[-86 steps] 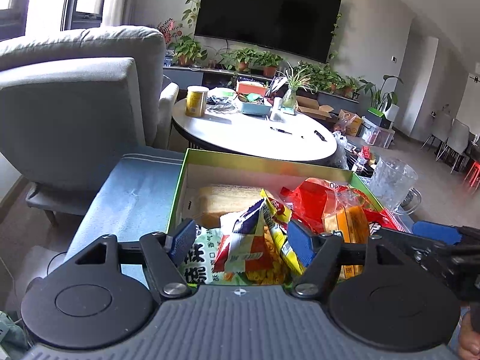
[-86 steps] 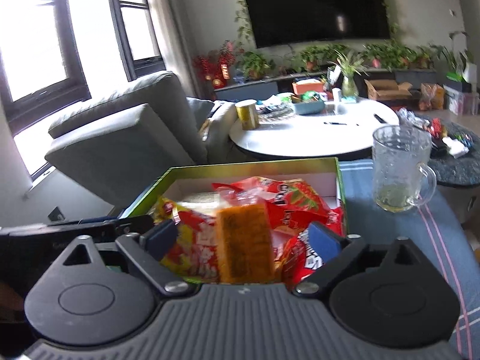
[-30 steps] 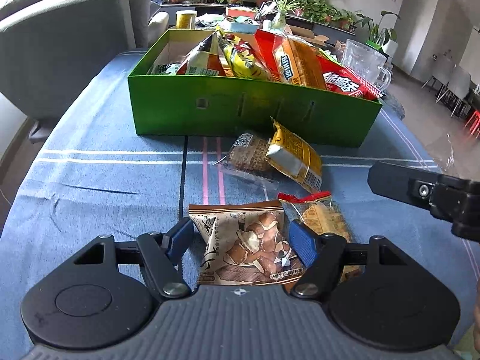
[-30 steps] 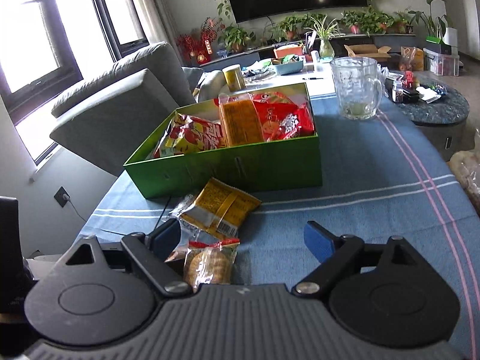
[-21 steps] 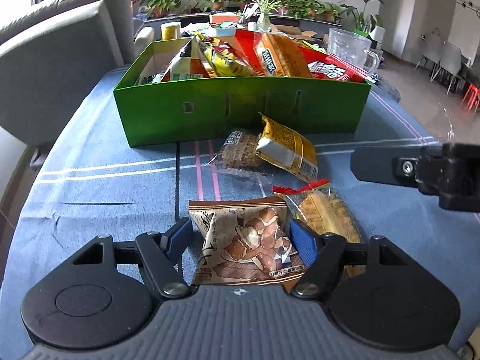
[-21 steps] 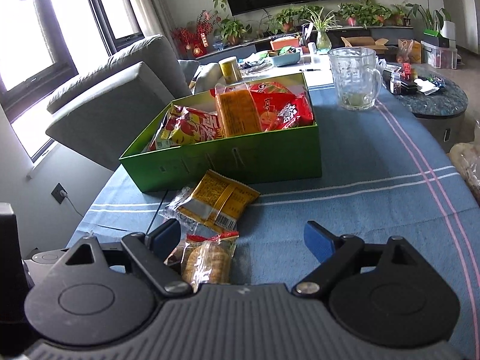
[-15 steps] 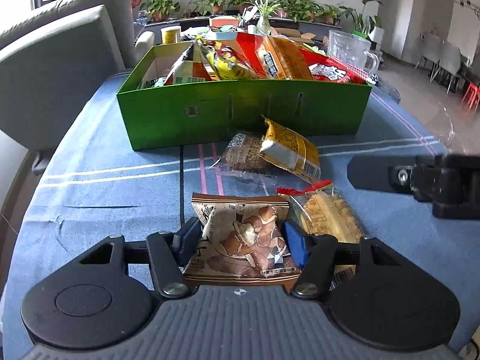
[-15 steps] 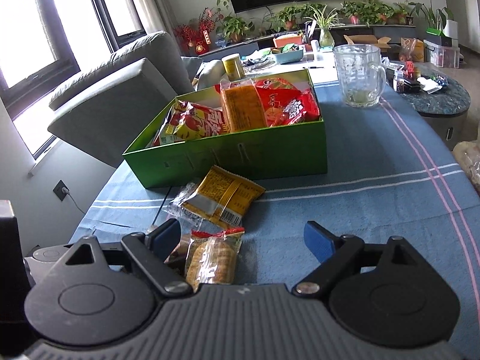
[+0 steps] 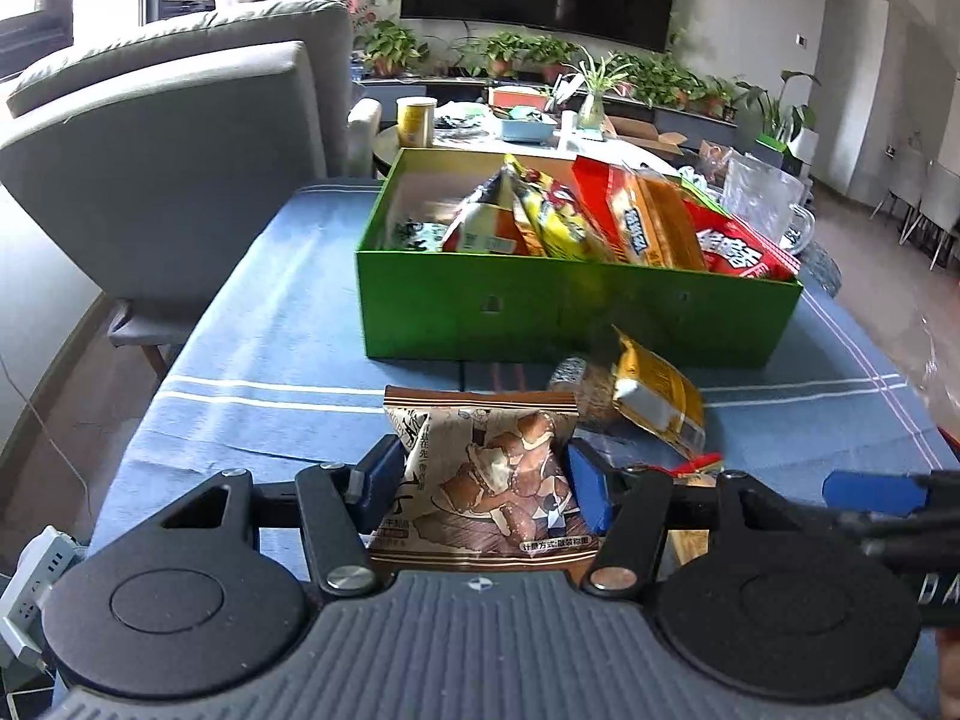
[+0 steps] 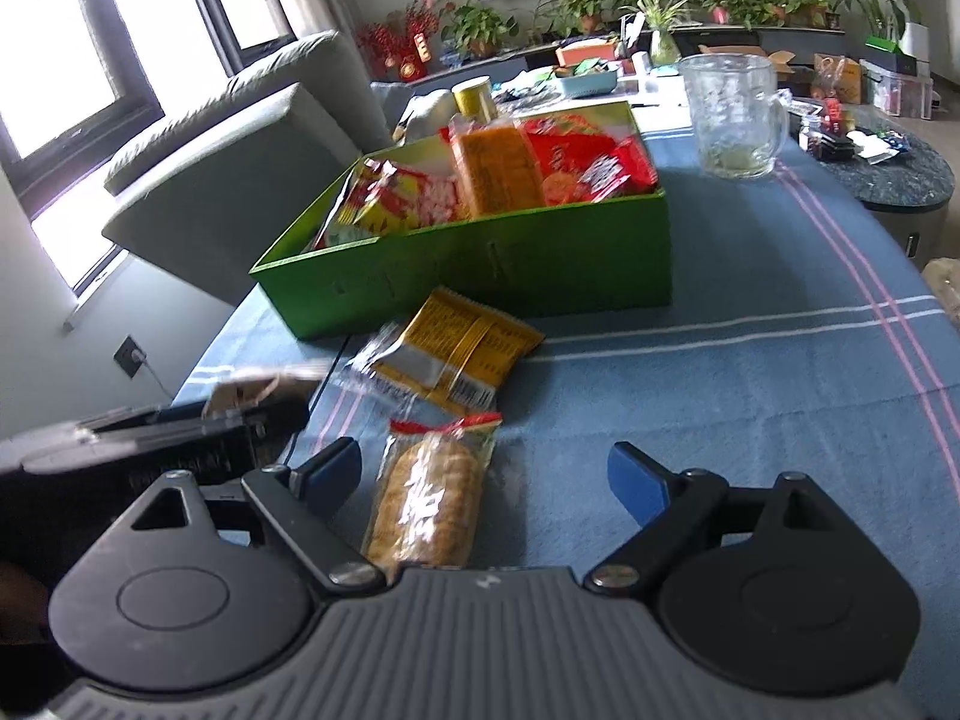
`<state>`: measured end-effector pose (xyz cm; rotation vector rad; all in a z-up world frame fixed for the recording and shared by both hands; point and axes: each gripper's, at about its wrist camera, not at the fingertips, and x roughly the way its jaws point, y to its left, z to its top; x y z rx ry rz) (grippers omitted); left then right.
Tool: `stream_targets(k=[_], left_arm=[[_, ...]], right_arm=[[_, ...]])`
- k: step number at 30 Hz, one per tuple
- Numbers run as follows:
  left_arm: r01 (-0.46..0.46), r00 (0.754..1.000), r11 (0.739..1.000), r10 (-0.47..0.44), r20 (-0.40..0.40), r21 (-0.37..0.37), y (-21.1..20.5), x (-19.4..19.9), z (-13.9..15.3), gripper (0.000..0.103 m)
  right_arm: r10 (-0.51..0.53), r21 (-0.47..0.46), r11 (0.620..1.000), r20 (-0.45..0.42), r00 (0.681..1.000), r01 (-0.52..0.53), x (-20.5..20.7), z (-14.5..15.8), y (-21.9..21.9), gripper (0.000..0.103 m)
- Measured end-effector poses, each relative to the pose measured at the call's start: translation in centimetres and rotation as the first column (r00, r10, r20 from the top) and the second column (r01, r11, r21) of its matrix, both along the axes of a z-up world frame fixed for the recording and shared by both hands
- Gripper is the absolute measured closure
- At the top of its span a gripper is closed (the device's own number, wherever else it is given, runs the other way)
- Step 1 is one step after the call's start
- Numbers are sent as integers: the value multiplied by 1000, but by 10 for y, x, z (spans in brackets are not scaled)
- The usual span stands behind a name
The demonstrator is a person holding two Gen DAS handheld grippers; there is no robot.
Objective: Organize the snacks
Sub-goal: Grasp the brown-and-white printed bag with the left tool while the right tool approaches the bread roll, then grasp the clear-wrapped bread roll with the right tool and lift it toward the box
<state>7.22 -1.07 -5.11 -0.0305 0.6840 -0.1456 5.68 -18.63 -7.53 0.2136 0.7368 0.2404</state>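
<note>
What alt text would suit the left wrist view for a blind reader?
The left hand-held gripper clamps a brown snack packet above a blue tablecloth. Behind it a green box holds snack bags, with a yellow packet lying before it.

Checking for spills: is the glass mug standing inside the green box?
No, the glass mug stands on the blue tablecloth beyond the green box.

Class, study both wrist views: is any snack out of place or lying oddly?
Yes. Three packets lie loose on the blue striped tablecloth outside the green cardboard box: a yellow foil packet overlapping a clear-wrapped brown biscuit, and a clear-wrapped golden cracker stack. The left claw grips a brown mushroom-print packet.
</note>
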Motion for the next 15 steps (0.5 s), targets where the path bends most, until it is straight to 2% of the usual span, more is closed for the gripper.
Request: stream_targets(k=[8, 15], left_arm=[[-15, 1000, 1000, 15, 6, -17, 9, -1, -2, 47], [-28, 1000, 999, 29, 3, -32, 16, -1, -3, 47]], right_arm=[[63, -21, 998, -34, 997, -64, -2, -6, 18, 15], [76, -48, 996, -62, 995, -79, -1, -12, 27, 16]])
